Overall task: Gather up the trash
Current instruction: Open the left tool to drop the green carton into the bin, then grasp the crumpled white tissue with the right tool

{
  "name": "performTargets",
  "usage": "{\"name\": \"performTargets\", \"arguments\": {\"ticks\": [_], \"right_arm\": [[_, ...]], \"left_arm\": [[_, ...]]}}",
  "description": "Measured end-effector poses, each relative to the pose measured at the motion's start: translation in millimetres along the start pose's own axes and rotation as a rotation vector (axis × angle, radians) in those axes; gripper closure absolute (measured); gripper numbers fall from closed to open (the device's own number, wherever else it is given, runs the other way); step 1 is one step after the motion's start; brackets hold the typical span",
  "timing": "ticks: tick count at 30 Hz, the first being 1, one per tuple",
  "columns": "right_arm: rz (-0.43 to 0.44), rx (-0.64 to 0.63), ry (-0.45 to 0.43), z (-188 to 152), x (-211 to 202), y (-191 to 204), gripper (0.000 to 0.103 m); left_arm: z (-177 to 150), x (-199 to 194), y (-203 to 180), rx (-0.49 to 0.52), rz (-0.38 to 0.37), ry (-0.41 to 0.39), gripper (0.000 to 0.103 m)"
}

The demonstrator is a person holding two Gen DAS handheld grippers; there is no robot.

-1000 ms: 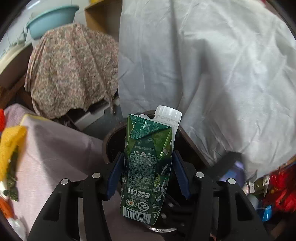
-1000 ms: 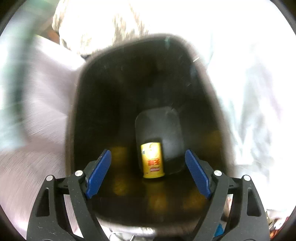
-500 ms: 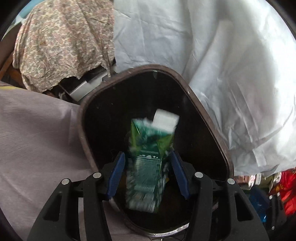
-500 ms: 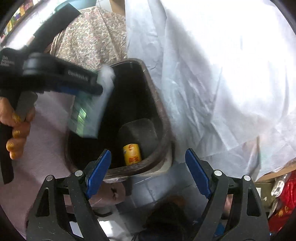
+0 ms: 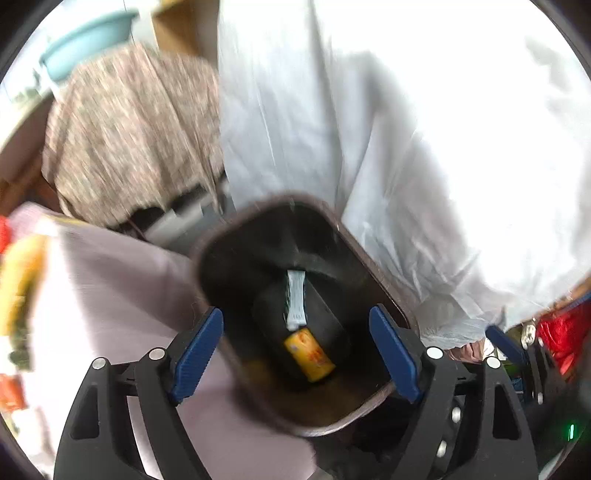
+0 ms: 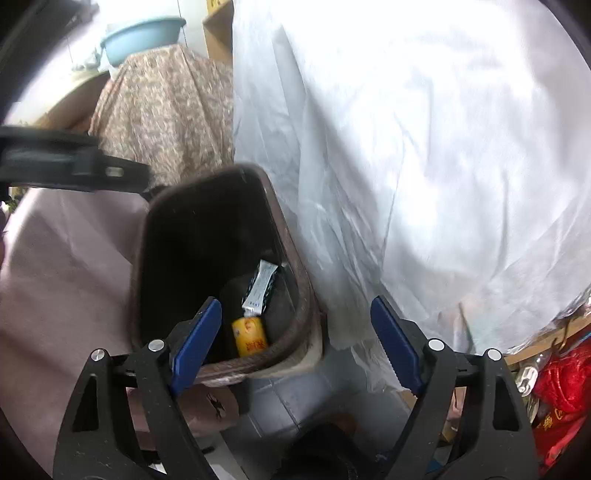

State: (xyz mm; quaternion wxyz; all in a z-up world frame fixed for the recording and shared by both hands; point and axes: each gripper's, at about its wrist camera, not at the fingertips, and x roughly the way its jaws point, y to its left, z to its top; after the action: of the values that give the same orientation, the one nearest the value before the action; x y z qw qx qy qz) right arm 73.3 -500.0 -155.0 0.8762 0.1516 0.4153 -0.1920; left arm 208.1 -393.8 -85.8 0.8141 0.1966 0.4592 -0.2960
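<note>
left hand-held gripper [image 5: 296, 354] sits over the dark brown trash bin [image 5: 373, 251], pointing steeply down into it; jaws are opening, blue pads spread wide, nothing between them, carton is released. the green-and-white drink carton [image 5: 295, 301] lies at the bottom of the bin, narrow side up, touching or just beside a yellow can [image 5: 309, 354] that lies on its side there too. from the right wrist view the same carton [image 6: 260, 288] and can [image 6: 250, 335] show at the bin's floor, carton leaning toward the far wall, can nearer the front rim [image 6: 258, 363]. right hand-held gripper [image 6: 296, 339] is off to the bin's right-front edge, jaws wide apart, empty, grasping nothing. left view is motion-blurred, so carton print can't be read. bin stands between a pale pink cloth-covered surface [image 6: 62, 266] on the left and a white plastic sheet [image 6: 424, 166] draped on the right. behind: floral cloth [image 6: 162, 110] over something, light blue basin [image 6: 142, 33] on top. red bag [image 6: 561, 387] at far right.
</note>
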Motion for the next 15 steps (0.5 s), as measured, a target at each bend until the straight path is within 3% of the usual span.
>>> {"name": "performTargets", "arguments": {"ticks": [7, 15], "right_arm": [[0.079, -0.054, -0.100, 8, -41, 38, 0.016], [0.286, -0.185, -0.184, 13, -94, 112, 0.014]], "left_arm": [[-51, -107, 34, 0.009, 0.029, -0.236, 0.009], [-129, -174, 95, -0.118, 0.138, -0.334, 0.008]]}}
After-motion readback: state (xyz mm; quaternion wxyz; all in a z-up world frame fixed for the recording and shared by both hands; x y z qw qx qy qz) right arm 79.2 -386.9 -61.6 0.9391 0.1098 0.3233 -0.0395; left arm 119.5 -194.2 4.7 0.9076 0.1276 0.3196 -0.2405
